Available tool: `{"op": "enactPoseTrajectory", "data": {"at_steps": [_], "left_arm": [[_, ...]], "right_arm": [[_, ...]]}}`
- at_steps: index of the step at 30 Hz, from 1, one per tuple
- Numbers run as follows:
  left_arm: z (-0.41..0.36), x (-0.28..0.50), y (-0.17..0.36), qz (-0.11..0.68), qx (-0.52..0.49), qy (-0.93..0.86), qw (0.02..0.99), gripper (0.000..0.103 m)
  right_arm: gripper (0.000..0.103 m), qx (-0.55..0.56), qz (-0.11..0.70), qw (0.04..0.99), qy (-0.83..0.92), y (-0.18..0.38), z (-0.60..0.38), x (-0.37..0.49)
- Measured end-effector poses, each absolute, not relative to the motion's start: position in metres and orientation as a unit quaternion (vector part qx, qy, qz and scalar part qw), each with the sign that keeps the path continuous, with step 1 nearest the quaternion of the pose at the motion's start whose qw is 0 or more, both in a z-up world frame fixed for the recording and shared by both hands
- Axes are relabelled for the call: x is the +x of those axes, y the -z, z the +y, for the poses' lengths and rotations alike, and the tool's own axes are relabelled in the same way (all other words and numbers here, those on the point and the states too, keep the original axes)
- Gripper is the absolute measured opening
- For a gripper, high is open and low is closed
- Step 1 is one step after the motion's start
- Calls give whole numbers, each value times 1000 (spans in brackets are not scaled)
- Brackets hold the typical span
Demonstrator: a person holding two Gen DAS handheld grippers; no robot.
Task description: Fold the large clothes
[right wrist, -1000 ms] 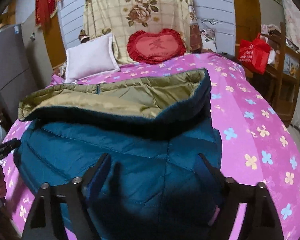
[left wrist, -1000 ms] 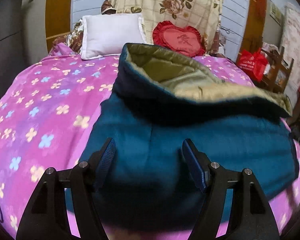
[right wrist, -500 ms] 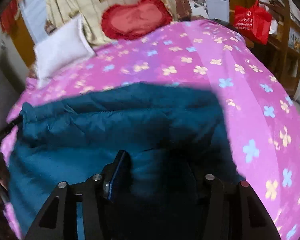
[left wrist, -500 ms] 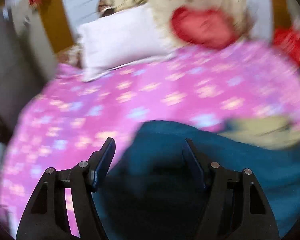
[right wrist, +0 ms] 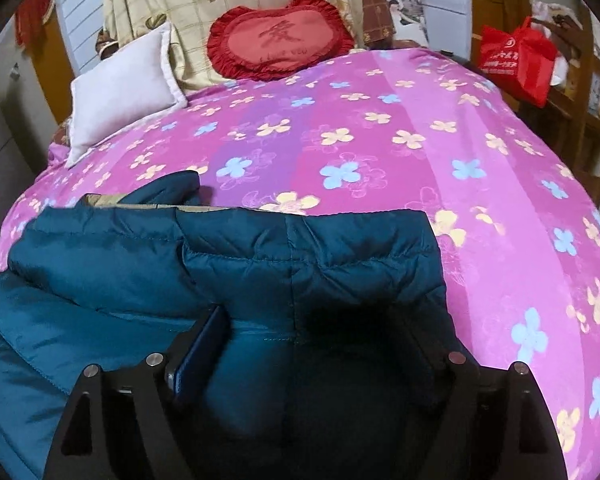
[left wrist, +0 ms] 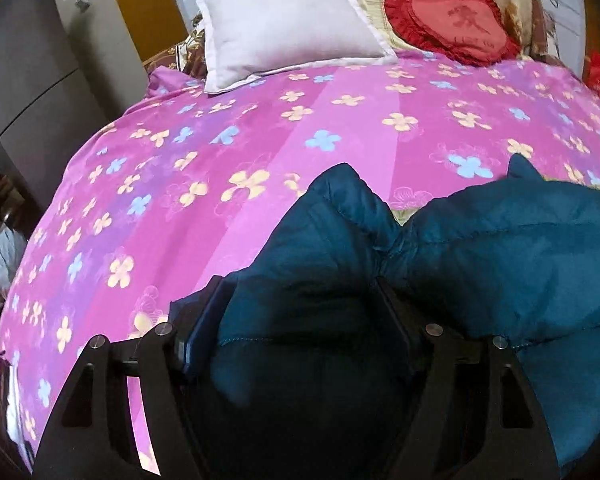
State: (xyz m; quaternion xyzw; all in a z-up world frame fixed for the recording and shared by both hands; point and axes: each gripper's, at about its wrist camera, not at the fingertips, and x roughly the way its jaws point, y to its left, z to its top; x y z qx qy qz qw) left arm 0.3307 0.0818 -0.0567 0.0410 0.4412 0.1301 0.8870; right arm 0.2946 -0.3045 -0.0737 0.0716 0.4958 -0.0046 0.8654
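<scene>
A large teal padded jacket [left wrist: 500, 248] with a tan lining lies folded over itself at the near end of a pink flowered bed [left wrist: 300, 128]. It also shows in the right wrist view [right wrist: 300, 256], where a strip of tan lining peeks out at its far edge. My left gripper [left wrist: 304, 300] is over the jacket's left part, jaws wide apart with teal fabric bunched between them. My right gripper [right wrist: 316, 336] is over the jacket's right part, jaws wide apart with fabric between them; its right finger is mostly hidden by the fabric.
A white pillow [left wrist: 284, 24] and a red heart cushion [left wrist: 448, 24] lie at the head of the bed. A grey cabinet [left wrist: 24, 80] stands to the left. A red bag [right wrist: 516, 60] sits on wooden furniture to the right.
The jacket's upper half with the tan lining has been brought down toward me, so the jacket now lies doubled over. Both grippers came lower, close onto the fabric.
</scene>
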Motion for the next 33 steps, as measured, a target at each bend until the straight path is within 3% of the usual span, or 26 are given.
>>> {"op": "enactPoseTrajectory", "data": {"at_steps": [6,9,11,14,16,17,23,27,33], "left_arm": [[98,318,26,431,14,-104,896,73],[113,277,-4,416,-35,-50,907,73],[116,241,-11,422,-42,-10,906,74],[107,198,10,440,-3,10,898,74],[98,188,37,451,59,-4,891,75],[100,181,39,429,58,-2,901,76],[131,155,18,404,36,-27,914,78],[160,146,22,398,-1,-20,917,78],[185,152,50,422,-110,14,900,80]], "right_arm": [[80,69,462,883,49,19,-305,234],[92,105,437,892,54,2,-311,175],[93,130,426,895,36,6,-308,134],[94,82,466,881,26,28,-293,116],[103,71,447,891,27,36,-293,110],[103,78,442,893,19,40,-297,109],[103,232,453,860,33,45,-362,88],[103,254,435,863,47,31,-380,64],[103,258,477,840,-25,49,-358,72]]}}
